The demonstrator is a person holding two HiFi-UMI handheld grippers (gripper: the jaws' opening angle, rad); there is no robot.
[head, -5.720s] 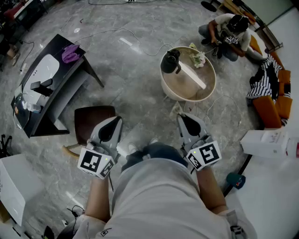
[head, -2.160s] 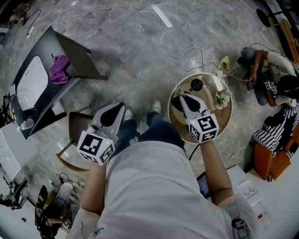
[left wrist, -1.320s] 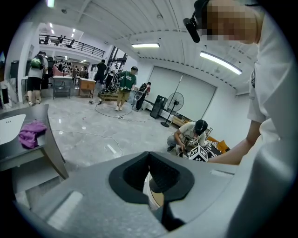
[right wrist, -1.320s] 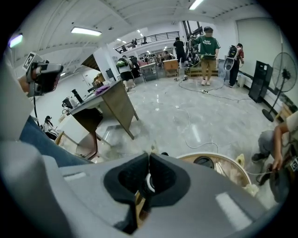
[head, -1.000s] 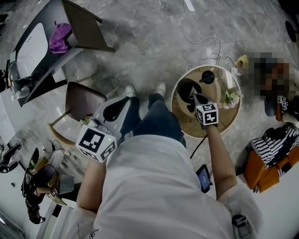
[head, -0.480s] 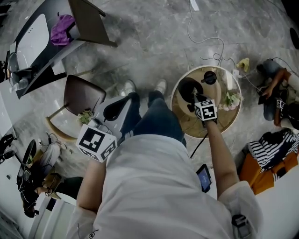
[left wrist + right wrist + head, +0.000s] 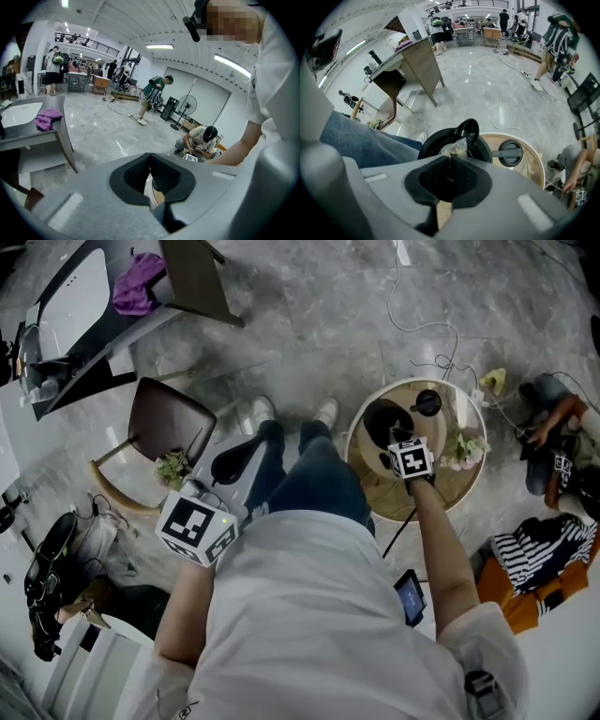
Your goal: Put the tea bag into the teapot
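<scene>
A black teapot stands open on the small round wooden table. Its black lid lies on the table beside it. My right gripper hovers just above the pot's mouth, shut on a pale tea bag that hangs from the jaw tips over the opening. My left gripper is held back near the person's left leg, away from the table, shut and with nothing in it.
White flowers lie on the table's right side. A brown chair with a small plant and a dark desk with a purple cloth stand to the left. Cables cross the floor. A person sits right of the table.
The person has walked up to the round table. My right gripper has reached out over the open teapot and stayed there for the last second. The left gripper has stayed by the body.
</scene>
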